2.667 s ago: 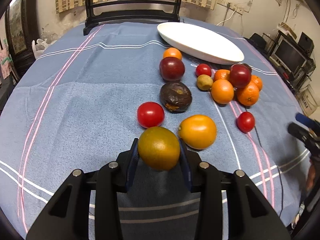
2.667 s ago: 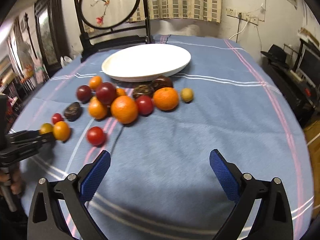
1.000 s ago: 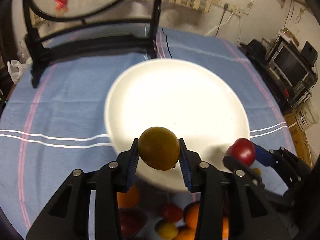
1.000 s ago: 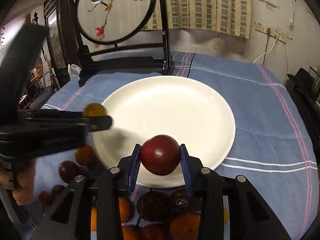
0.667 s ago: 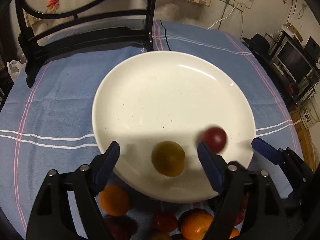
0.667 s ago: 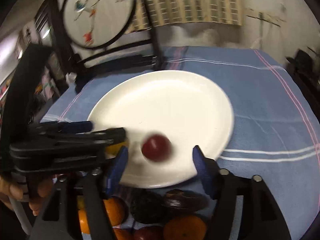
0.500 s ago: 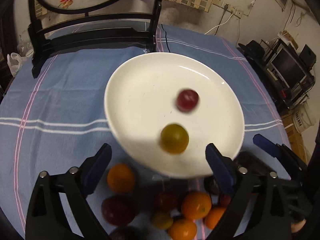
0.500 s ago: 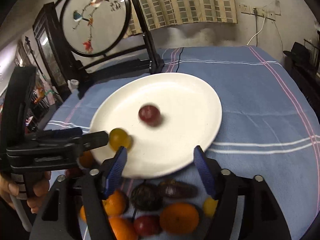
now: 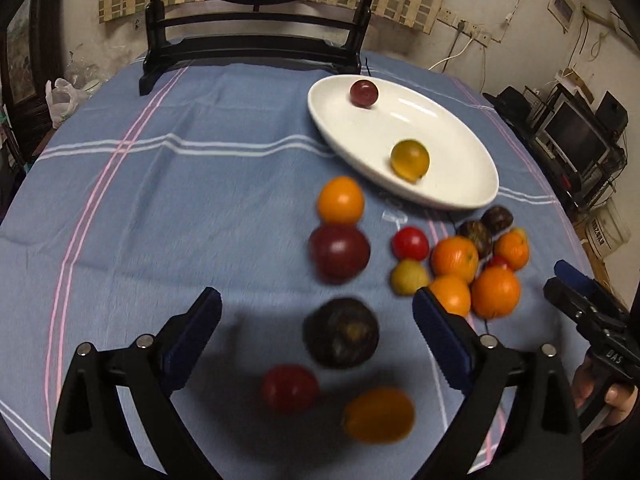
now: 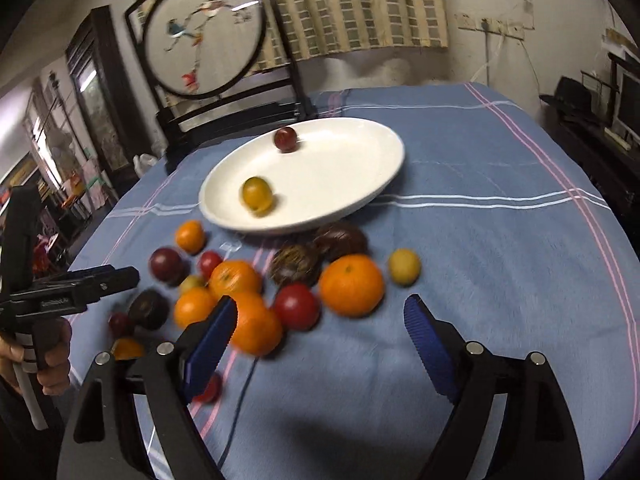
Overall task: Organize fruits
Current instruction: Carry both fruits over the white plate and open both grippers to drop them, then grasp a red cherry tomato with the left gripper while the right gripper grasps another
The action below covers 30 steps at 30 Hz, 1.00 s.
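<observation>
A white plate (image 9: 452, 152) (image 10: 352, 168) on the blue tablecloth holds a yellow-green fruit (image 9: 409, 160) (image 10: 257, 196) and a dark red plum (image 9: 364, 93) (image 10: 285, 139). In front of it lie several loose fruits: oranges (image 9: 340, 200) (image 10: 351, 284), red tomatoes (image 9: 410, 243) (image 10: 297, 306), a dark plum (image 9: 339, 253) and wrinkled dark passion fruits (image 9: 341, 333) (image 10: 295, 263). My left gripper (image 9: 316, 328) is open and empty above the near fruits. My right gripper (image 10: 320, 328) is open and empty just behind the fruit pile.
A black wooden stand with a round embroidered screen (image 9: 256, 52) (image 10: 208, 40) stands at the table's far edge. The right gripper's body (image 9: 592, 320) shows at the left view's right edge, the left one (image 10: 60, 292) at the right view's left edge.
Both grippers opened over the plate and dropped their fruits, the yellow-green one and the red plum, onto it. Both have since pulled back toward the loose fruit pile.
</observation>
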Tool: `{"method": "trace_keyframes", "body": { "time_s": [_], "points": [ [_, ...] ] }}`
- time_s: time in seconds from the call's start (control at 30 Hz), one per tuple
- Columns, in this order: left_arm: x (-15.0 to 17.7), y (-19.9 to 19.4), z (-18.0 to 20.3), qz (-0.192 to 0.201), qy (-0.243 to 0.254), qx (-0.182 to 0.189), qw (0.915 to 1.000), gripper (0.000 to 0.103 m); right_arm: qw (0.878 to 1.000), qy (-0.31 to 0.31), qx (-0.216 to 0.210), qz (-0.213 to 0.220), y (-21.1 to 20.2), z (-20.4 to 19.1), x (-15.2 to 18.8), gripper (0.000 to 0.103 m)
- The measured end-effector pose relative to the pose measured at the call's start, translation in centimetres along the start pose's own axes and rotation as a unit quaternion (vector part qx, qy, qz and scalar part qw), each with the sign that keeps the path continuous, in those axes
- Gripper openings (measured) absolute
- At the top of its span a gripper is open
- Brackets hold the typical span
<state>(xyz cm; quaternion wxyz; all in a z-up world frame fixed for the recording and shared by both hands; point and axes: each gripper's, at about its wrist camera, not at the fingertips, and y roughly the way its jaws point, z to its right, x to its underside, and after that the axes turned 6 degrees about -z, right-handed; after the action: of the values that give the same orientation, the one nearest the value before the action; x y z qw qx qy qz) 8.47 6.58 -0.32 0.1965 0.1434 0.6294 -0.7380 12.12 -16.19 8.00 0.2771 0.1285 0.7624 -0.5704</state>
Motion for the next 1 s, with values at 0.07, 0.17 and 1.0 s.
{"method": "trace_keyframes", "body": {
  "time_s": [0.07,0.17,1.0],
  "points": [
    [1.6,-0.1,-0.5,-0.005,-0.009,0.007,0.9999,0.094,1.0,-0.022,-0.003,-0.008,-0.3,-1.4,0.8,0.086],
    [3.4,-0.1,-0.8,-0.011,-0.02,0.008,0.9997,0.094,0.997,-0.066,0.002,-0.035,0.0,-3.8,2.0,0.072],
    [4.9,-1.4,-3.5,-0.008,-0.012,-0.022,0.9997,0.094,0.987,-0.122,-0.017,-0.101,3.2,-8.0,3.4,0.031]
  ]
}}
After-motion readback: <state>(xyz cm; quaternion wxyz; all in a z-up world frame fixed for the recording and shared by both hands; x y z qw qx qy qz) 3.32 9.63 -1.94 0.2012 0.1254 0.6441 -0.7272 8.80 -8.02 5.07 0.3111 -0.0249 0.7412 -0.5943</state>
